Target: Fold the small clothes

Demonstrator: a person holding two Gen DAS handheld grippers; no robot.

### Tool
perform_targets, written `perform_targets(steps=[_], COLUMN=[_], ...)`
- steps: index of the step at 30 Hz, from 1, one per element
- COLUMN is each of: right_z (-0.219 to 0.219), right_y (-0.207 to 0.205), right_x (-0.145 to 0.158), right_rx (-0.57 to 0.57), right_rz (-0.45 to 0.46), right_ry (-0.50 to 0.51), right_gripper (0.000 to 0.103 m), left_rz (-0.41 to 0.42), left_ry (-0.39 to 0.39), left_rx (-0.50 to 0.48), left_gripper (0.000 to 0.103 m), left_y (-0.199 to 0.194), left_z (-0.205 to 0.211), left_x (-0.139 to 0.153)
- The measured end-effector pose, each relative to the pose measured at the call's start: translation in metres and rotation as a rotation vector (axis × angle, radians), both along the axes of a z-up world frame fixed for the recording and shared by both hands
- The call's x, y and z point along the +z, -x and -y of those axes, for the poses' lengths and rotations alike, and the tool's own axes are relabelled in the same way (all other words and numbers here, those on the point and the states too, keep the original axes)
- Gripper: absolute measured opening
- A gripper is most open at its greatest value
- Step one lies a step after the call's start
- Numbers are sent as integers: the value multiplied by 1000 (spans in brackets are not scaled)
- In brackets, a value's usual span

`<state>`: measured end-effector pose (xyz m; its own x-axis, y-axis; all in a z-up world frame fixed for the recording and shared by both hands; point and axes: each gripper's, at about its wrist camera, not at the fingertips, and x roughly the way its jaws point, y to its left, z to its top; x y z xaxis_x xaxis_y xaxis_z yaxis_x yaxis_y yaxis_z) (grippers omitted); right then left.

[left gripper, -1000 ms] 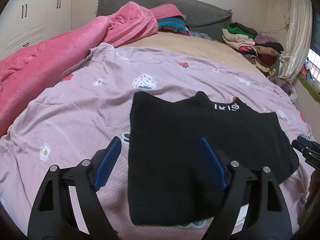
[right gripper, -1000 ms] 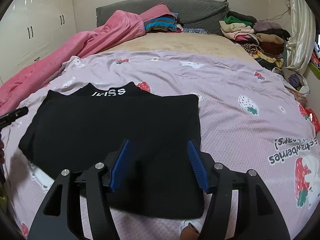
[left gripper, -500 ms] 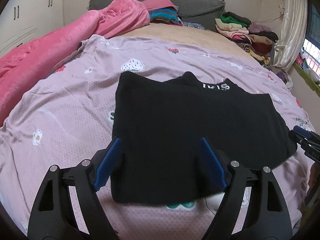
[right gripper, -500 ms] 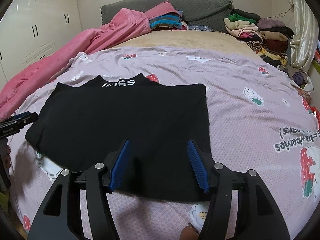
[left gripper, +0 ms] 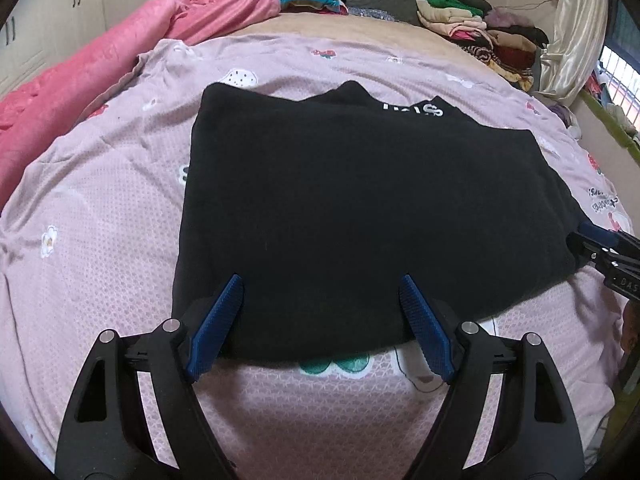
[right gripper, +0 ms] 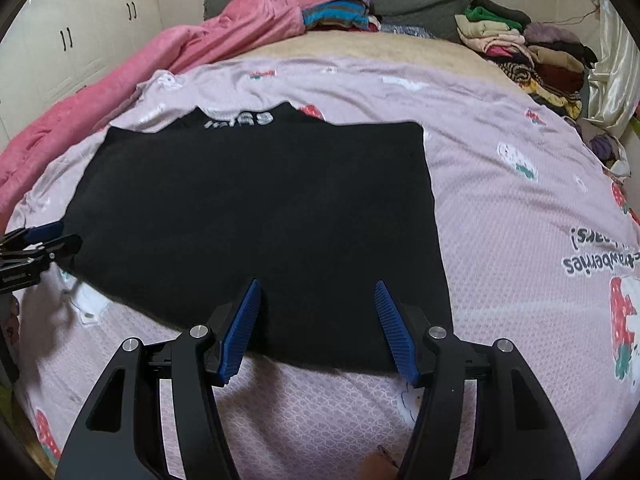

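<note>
One black garment (left gripper: 360, 208) on one pink sheet (left gripper: 100, 240); two grippers, left (left gripper: 322, 292) and right (right gripper: 318, 294), jaws spread, empty.

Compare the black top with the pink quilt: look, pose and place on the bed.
The black top lies spread flat and smooth; the pink quilt is bunched in thick folds. The black top carries white lettering at its far edge; the pink quilt is plain. The black top sits mid-bed near both open grippers; the pink quilt lies along the far left side. Both rest on the bed.

White lettering (right gripper: 240, 121) on the black top's (right gripper: 256, 216) collar is blurred, unreadable.
</note>
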<state>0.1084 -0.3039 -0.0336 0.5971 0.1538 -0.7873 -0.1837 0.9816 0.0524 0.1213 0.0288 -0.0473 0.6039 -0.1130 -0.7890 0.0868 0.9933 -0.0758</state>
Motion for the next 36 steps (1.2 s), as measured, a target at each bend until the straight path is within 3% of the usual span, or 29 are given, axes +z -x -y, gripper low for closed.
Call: perform_targets(steps=[15, 31, 36], right_z=[14, 22, 23], right_y=[8, 31, 41], right_x=[-12, -6, 1], right_rx=[-36, -98, -128], right_rz=[-31, -11, 17], right_ry=[-43, -70, -59], right_gripper=[58, 59, 71], left_rz=[-7, 23, 45], left_ry=[9, 85, 92], left_rx=[9, 21, 22], left_gripper=[73, 73, 83], left_y=[5, 25, 29], left_z=[-3, -11, -11], left_x=[-6, 4, 11])
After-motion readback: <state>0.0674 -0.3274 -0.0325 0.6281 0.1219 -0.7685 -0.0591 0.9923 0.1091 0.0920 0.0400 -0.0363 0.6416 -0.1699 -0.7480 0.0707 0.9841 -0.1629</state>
